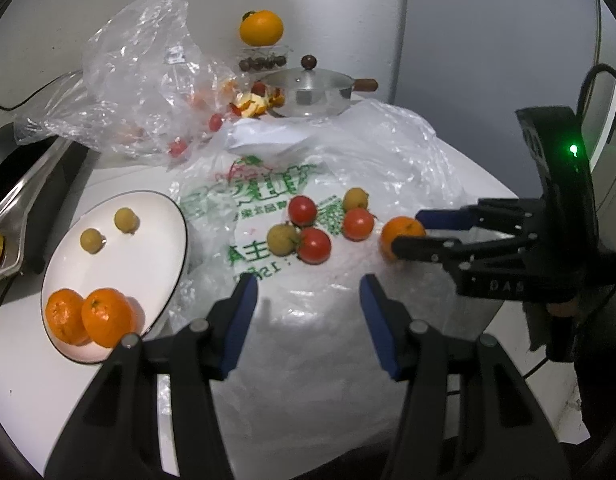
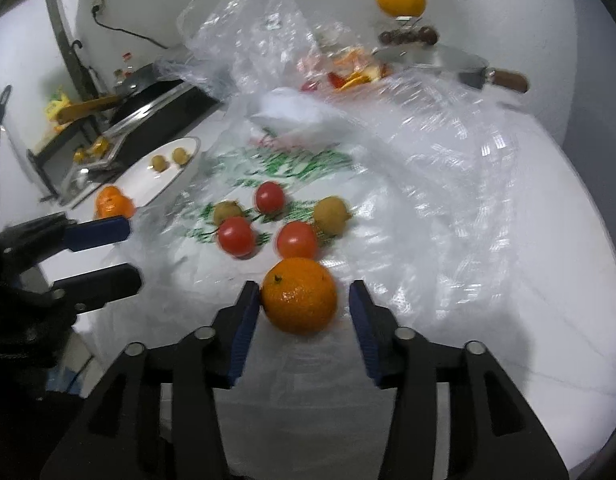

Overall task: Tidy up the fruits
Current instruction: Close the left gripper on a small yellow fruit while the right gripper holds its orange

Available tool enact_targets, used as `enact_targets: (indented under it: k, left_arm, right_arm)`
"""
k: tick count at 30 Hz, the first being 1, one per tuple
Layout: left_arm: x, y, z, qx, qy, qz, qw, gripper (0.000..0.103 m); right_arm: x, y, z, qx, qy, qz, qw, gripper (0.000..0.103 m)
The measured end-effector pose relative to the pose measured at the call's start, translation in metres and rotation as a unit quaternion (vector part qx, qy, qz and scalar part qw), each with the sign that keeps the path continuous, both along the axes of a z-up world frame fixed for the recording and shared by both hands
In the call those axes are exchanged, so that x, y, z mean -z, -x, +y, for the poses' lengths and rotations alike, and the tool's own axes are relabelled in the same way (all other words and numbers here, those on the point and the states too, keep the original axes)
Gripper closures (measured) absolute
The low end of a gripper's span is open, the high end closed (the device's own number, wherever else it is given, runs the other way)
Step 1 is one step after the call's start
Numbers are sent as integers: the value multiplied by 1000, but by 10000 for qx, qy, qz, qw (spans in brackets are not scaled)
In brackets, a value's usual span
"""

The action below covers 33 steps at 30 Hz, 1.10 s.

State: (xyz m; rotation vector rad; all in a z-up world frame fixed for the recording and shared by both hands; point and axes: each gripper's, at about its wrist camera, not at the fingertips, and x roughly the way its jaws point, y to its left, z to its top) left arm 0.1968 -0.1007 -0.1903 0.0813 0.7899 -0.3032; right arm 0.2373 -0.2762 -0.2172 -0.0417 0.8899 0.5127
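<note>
A white plate (image 1: 147,256) at the left holds two tangerines (image 1: 103,316) and two small yellow-green fruits (image 1: 127,220). On a printed plastic bag (image 1: 308,340) lie three red tomatoes (image 1: 315,245), two more yellow-green fruits (image 1: 281,239) and a tangerine (image 2: 299,294). My right gripper (image 2: 303,304) is open with its jaws on either side of that tangerine; the left pad touches it. It also shows in the left wrist view (image 1: 412,232). My left gripper (image 1: 308,300) is open and empty above the bag, near the plate.
A crumpled clear bag (image 1: 147,80) stands at the back left. A steel lidded pot (image 1: 308,88), fruit peels (image 1: 253,104) and an orange (image 1: 261,27) on a glass jar stand at the back. A stove (image 1: 23,184) is at the far left.
</note>
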Motion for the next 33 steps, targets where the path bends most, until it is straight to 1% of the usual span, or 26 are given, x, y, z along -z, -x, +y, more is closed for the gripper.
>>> enact_targets:
  k: [3,8,11,13,16,17,18,23,27,33]
  left_arm:
    - [0,1,-1,8,2,-12,10000,48]
    - [0,2,-1,4,0,-10,10000,48]
    - [1,1,1,-9,-13,-14,10000,48]
    - [2,-1,1,-14,-35,-12,10000,48]
    - [3,-5,2,-21,-95,-10,10000,48]
    - [4,-8,2,-21,-117,-27,9999,48]
    - [4,-10,3,-23,-133,-43,9999,48]
    - [5,-25,6,-31,-239,-110,9996,48]
    - [8,-38,8,-95,-405,-99,9991,48]
    - [16,-53,7,-89,-806,-62,9967,49]
  right_arm:
    - [-4,4,4,-54,237,-134,9996,53]
    - [-7,6,15,-164,457,-272,9985,52]
    - [-2,7,23,-263,581,-268,9976,52]
    - [4,6,28,-259,748,-272,9965,52]
    - [10,4,30,-253,856,-272,9956,52]
    - [11,4,29,-250,852,-285,9956,58]
    - [10,3,28,-243,821,-285,9959,61]
    - [4,1,20,-297,502,-216,9981,61]
    - [-3,-3,17,-290,389,-274,9984,61]
    - [-6,-11,14,-310,277,-286,9987,61]
